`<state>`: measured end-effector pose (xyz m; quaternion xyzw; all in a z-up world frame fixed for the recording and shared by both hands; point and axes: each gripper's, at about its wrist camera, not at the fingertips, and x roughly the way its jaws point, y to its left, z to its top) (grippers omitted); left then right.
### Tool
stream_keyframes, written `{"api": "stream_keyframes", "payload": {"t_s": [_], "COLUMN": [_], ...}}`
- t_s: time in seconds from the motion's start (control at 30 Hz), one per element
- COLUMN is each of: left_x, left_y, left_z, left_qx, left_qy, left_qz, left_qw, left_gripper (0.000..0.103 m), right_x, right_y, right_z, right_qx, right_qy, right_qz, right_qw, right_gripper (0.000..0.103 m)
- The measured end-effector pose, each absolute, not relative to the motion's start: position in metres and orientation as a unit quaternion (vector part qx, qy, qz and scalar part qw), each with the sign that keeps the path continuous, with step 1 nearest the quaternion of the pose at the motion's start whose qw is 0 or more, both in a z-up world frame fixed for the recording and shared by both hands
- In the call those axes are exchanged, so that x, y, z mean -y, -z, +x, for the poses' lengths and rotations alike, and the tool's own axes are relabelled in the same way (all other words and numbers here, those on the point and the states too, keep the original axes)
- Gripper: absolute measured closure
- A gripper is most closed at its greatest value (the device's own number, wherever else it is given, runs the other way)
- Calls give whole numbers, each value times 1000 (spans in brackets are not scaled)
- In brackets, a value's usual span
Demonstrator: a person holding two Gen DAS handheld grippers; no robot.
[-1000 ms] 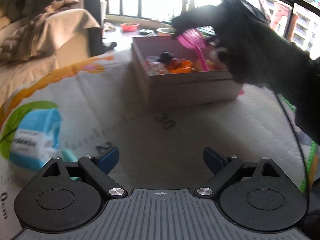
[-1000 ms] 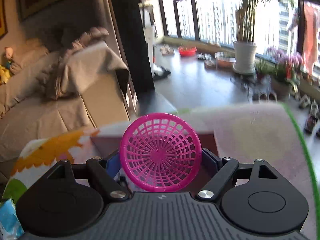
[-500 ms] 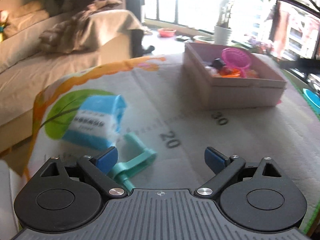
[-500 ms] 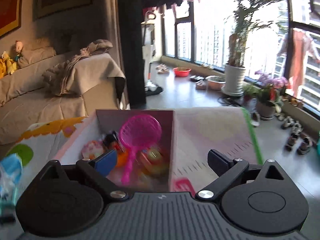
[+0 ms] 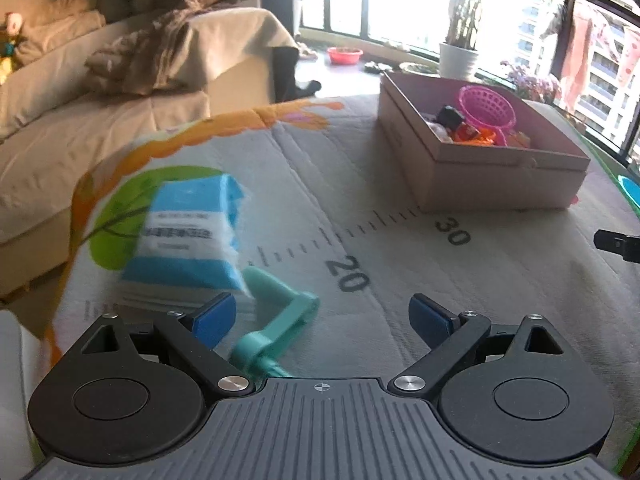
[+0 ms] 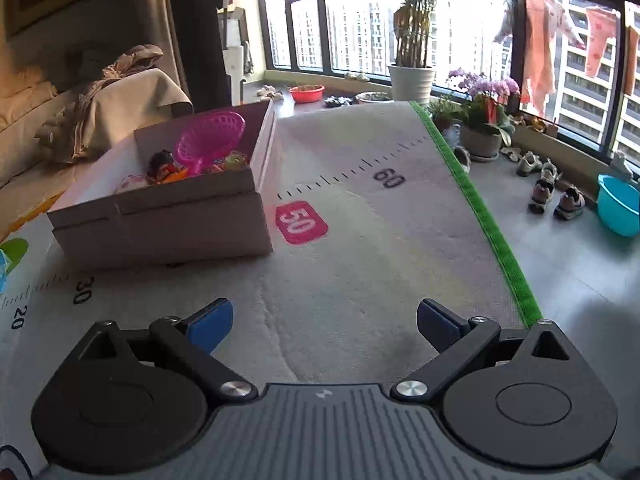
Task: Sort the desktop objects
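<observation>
- We take the teal clamp-like tool (image 5: pixel 276 322) as the next thing to sort: it lies flat on the mat (image 5: pixel 304 184), well short of the cardboard box (image 5: pixel 480 176) and off to its left in the left wrist view
- Our left gripper (image 5: pixel 322 316) hangs just above that tool with its jaws spread wide and nothing between them; the tool sits toward the left finger (image 5: pixel 212 318), not centred
- To grip it well, we judge we should shift the left gripper toward the tool until the thick bar sits midway between the pads, then come down and close across the bar, not on its rounded end
- The blue-and-white packet (image 5: pixel 188 236) touches or nearly touches the tool on the side away from the box, so we should keep the left finger clear of it, lest we drag both
- Our right gripper (image 6: pixel 324 324) is open and empty over bare mat, nearer than the box and to its right in the right wrist view
- The box already holds the pink basket (image 6: pixel 210 138) and other small toys, so we should drop the tool into a free corner
</observation>
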<state>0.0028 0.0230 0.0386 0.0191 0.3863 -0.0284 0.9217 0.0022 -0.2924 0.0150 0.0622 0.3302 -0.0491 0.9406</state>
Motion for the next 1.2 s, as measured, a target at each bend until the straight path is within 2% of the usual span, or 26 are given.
{"api": "stream_keyframes", "payload": {"t_s": [0.07, 0.13, 0.3, 0.4, 0.5, 0.57, 0.7, 0.77, 0.87, 0.9, 0.97, 1.03, 1.1, 1.2], "left_x": [-30, -37, -54, -57, -50, -39, -1, 20, 33, 31, 19, 0, -22, -56], "left_y": [-41, -41, -35, -27, -27, -28, -23, -20, -34, -40, -54, -62, -63, -54], "left_z": [-2, -7, -18, -18, -15, -11, 2, 9, 8, 7, 7, 12, 21, 34], "left_qx": [-383, -385, -402, -412, -401, -395, -378, -373, -347, -333, -303, -286, -277, -300], "left_qy": [21, 14, -1, 1, 14, 37, 107, 141, 182, 177, 137, 71, -22, -114], "left_qz": [16, 12, 2, 0, 12, 16, 40, 47, 45, 45, 46, 45, 57, 66], "left_qw": [923, 923, 916, 911, 916, 918, 919, 916, 919, 925, 942, 955, 959, 945], "left_gripper": [8, 21, 44, 62, 69, 70, 69, 66, 47, 35, 29, 15, 9, 9], "right_x": [287, 276, 253, 242, 237, 237, 244, 248, 252, 253, 257, 261, 261, 245], "right_y": [-19, -23, -27, -26, -29, -31, -31, -30, -30, -31, -31, -28, -28, -35], "right_z": [2, 3, 7, 9, 8, 6, 5, 6, 2, 0, -4, -5, -5, -8], "right_qx": [-331, -329, -332, -337, -336, -333, -335, -340, -340, -338, -334, -339, -344, -338], "right_qy": [31, 9, -26, -33, -35, -33, -21, -14, -4, -2, 4, 10, -2, -57], "right_qz": [51, 36, 43, 40, 28, 25, 32, 35, 31, 28, 21, 20, 28, 28], "right_qw": [942, 944, 942, 940, 941, 942, 941, 940, 940, 941, 942, 941, 939, 939], "right_gripper": [4, 4, 4, 4, 4, 4, 4, 4, 4, 4, 2, 2, 2, 2]}}
